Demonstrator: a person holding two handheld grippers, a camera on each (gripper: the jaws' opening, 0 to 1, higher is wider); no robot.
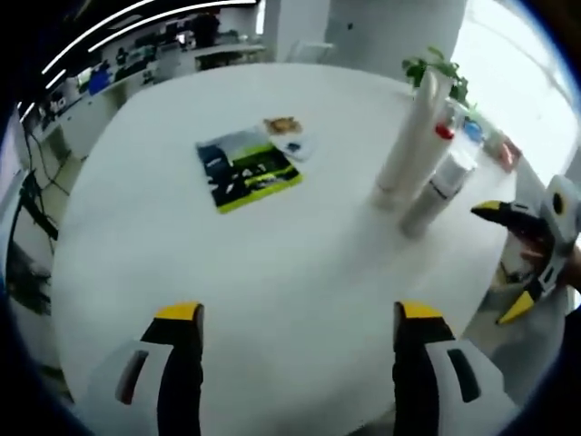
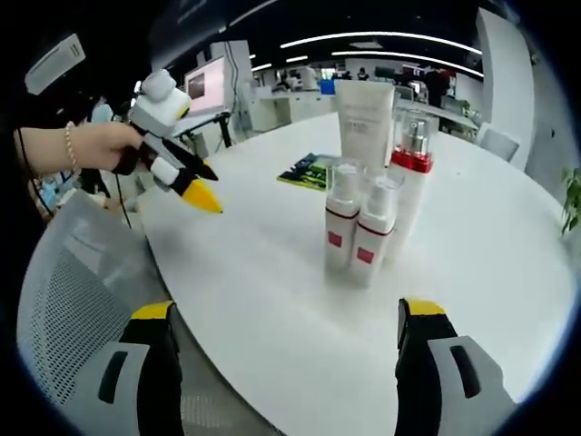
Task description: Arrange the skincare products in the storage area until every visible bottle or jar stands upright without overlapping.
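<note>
Several skincare containers stand upright in a tight cluster on the white round table (image 2: 272,272). The cluster holds two small white bottles with red labels (image 2: 342,218) (image 2: 375,229), a taller bottle with a red collar (image 2: 413,163) and a tall white tube (image 2: 365,118). In the left gripper view the tube (image 1: 413,136) and a clear-capped bottle (image 1: 440,186) lean with the lens. My left gripper (image 1: 300,313) is open over bare table, left of the cluster; a hand holds it (image 2: 207,186). My right gripper (image 2: 287,312) is open, short of the bottles, and shows beside the table (image 1: 497,263).
A green and black brochure (image 1: 247,171) lies flat mid-table with a small packet (image 1: 289,136) beside it. A grey mesh chair (image 2: 73,291) stands at the table's near edge. A potted plant (image 1: 436,65) sits behind the bottles. Desks line the far wall.
</note>
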